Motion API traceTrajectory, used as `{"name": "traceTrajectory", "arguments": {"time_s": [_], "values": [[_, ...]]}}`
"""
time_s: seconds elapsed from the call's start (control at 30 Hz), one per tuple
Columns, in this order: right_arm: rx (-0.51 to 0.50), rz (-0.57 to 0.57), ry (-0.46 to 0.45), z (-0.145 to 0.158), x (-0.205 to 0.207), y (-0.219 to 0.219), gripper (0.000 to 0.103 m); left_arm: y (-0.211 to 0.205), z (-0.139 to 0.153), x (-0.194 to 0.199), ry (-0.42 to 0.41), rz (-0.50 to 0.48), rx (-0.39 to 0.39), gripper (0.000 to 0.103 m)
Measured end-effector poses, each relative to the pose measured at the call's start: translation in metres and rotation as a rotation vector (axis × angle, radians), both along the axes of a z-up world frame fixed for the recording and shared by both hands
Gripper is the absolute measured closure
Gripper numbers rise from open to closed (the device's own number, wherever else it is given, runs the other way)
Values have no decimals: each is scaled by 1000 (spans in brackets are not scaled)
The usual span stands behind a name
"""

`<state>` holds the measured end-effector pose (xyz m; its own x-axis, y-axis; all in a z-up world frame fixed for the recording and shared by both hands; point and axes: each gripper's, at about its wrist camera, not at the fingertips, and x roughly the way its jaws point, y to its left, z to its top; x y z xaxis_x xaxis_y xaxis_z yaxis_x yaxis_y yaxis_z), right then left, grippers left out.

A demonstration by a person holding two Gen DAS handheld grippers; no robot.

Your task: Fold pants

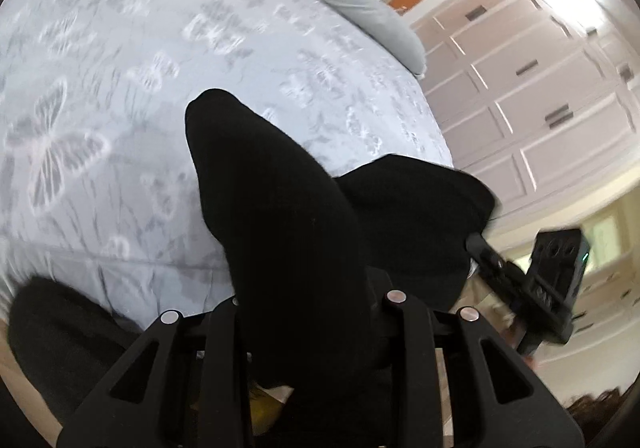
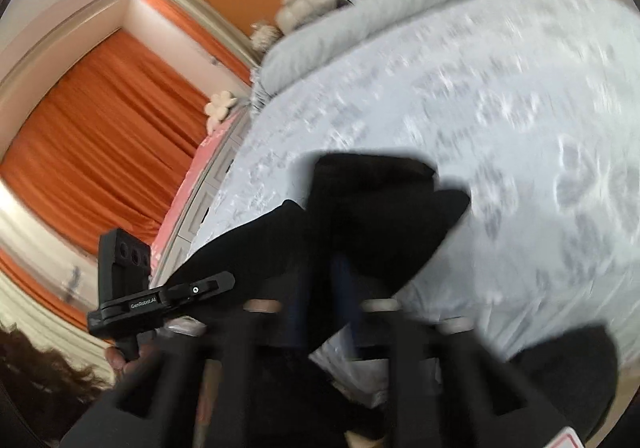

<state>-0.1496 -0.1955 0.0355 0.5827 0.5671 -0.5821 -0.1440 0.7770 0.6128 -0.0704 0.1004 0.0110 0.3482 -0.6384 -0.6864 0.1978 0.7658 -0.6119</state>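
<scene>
pants: black pants [image 1: 280,232], both ends pinched up off the bed [image 1: 120,87], the rest draping down onto the butterfly-print cover and away toward the pillows

left gripper: left gripper [image 2: 224,282] looks clamped on a thick bunch of the black fabric, which runs straight out between the jaws in its own view, so not fully closed but definitely grasping the pants

right gripper: right gripper [image 1: 474,242] is clenched nearly all the way on a thin edge of the same cloth; from the left wrist view you can see its tip buried in the fabric

key relation: the two grippers sit side by side with the pants stretched between them, and the long axis of the garment runs forward from the jaws across the bed. Neither hand is clearly nearer to the loose far end

where it's at: my guess is this is the lift before a fold, nothing folded over yet as far as I can see

next move: probably carry the held edge forward over the part lying on the bed, keeping both hands level so it lands square

heads up: both views are blurry, so exact grip spots are hard to call
</scene>
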Motion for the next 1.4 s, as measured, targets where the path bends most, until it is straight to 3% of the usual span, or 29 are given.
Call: {"name": "traceTrajectory", "arguments": {"time_s": [0.07,0.13,0.2,0.3,0.33,0.37,0.47,0.5,0.53,0.6,0.7,0.8,0.9,0.97,1.0,1.03,1.07,1.1,1.2,1.4], "values": [[-50,-7,45,-15,14,-2,93,-4,-5,3,-3,10,44,75],[-50,-24,126,-45,30,-11,88,-4,-31,16,58,42,66,75],[18,-28,213,-78,35,-20,88,-2,-52,20,126,62,76,75],[58,-16,257,-96,22,-21,82,4,-64,13,126,84,100,75],[65,-18,258,-94,15,-21,67,7,-64,11,123,87,100,75],[59,-38,252,-91,10,-25,39,10,-65,10,125,93,110,75],[110,-65,147,-72,-18,-48,28,24,-74,10,162,100,89,74],[90,-84,142,-68,-27,-55,16,27,-78,10,170,100,90,74],[41,-116,160,-69,-35,-61,13,30,-82,9,178,98,94,74],[26,-130,219,-86,-35,-65,13,33,-88,4,178,87,99,73],[112,-93,351,-129,-26,-55,13,33,-94,1,172,85,103,72],[89,-44,429,-163,-17,-30,13,35,-96,-1,161,91,94,71],[183,-2,496,-186,-14,-9,12,36,-99,-4,155,93,98,70],[159,-12,461,-181,-13,0,9,37,-102,-4,156,96,101,70],[147,-21,440,-178,-11,2,14,37,-103,-4,158,99,97,69],[141,-39,423,-175,-10,3,25,38,-105,-4,163,103,95,69],[118,-38,424,-172,-10,4,57,38,-106,-5,164,106,95,70],[107,-23,416,-168,-9,7,61,38,-104,-6,160,108,90,70],[30,-17,355,-140,-13,13,66,33,-87,-9,117,102,110,72],[23,40,153,-51,-11,19,67,33,-26,-4,-6,112,71,74]]}}
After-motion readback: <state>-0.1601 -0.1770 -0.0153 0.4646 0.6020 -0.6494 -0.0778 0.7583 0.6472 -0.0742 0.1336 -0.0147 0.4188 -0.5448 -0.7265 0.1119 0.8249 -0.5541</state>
